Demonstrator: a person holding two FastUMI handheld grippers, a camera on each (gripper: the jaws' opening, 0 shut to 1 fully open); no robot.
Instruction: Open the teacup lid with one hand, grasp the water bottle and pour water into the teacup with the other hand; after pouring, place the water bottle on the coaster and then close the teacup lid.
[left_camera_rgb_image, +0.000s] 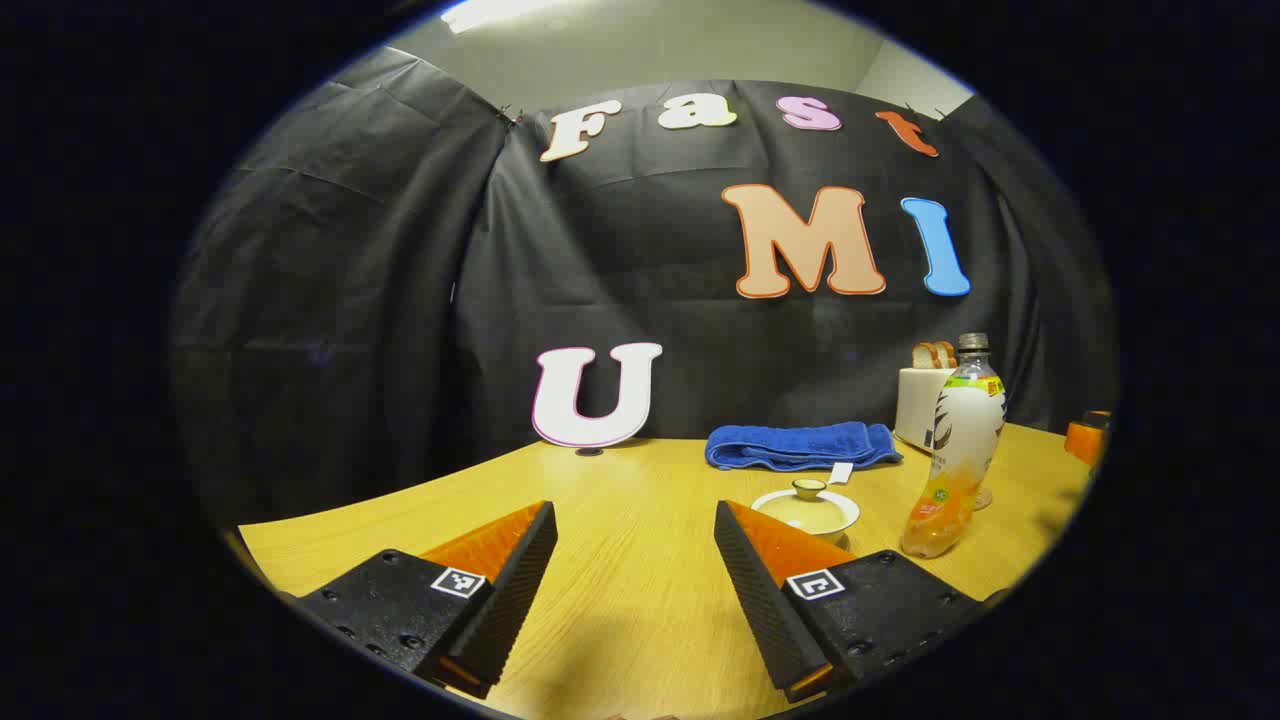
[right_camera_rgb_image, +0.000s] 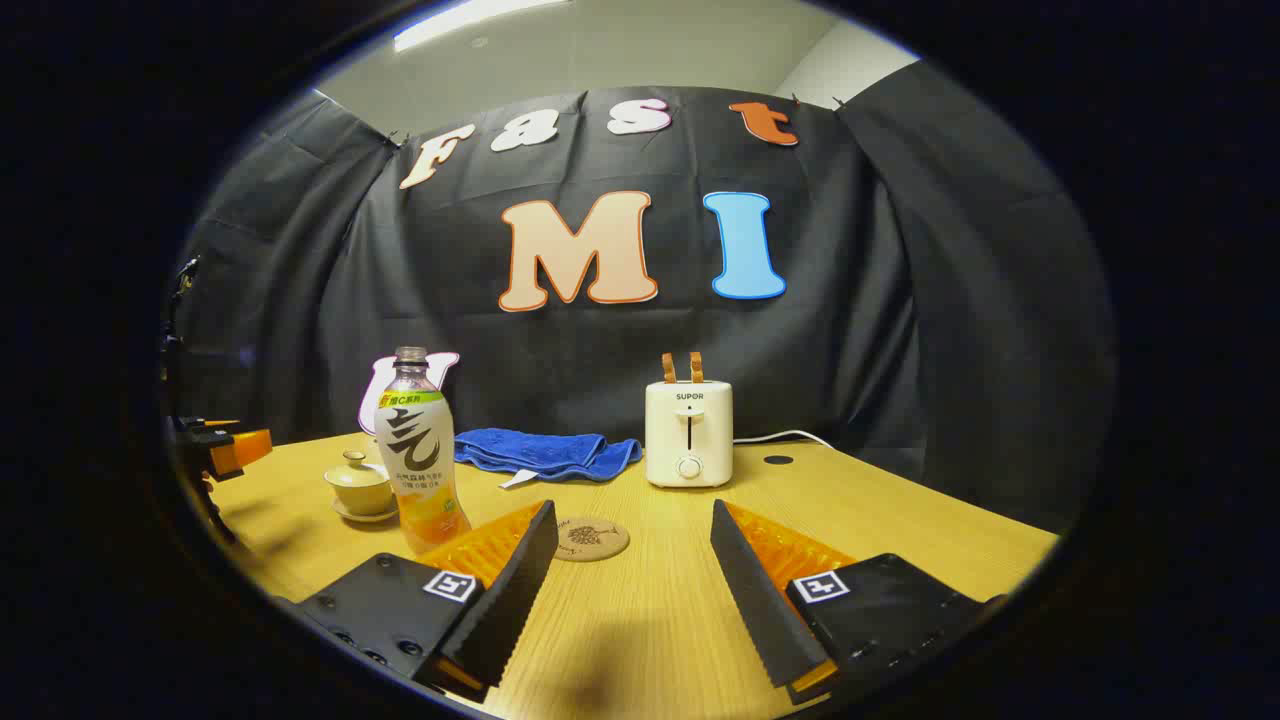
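Wooden counter (right_camera_rgb_image: 900, 540) underneath, carrying a blue towel (right_camera_rgb_image: 545, 452) and white toaster (right_camera_rgb_image: 689, 432) toward 12 o'clock in the right gripper view. Water bottle (right_camera_rgb_image: 420, 455) upright at 10 o'clock there, lidded teacup (right_camera_rgb_image: 360, 485) on its saucer just beyond at 9, round coaster (right_camera_rgb_image: 590, 537) flat near centre. Left tool (left_camera_rgb_image: 635, 560) and right tool (right_camera_rgb_image: 633, 560) both spread apart, gripping nothing.

One bottle (right_camera_rgb_image: 422, 455), one teacup (right_camera_rgb_image: 360, 487), one coaster (right_camera_rgb_image: 590, 538)
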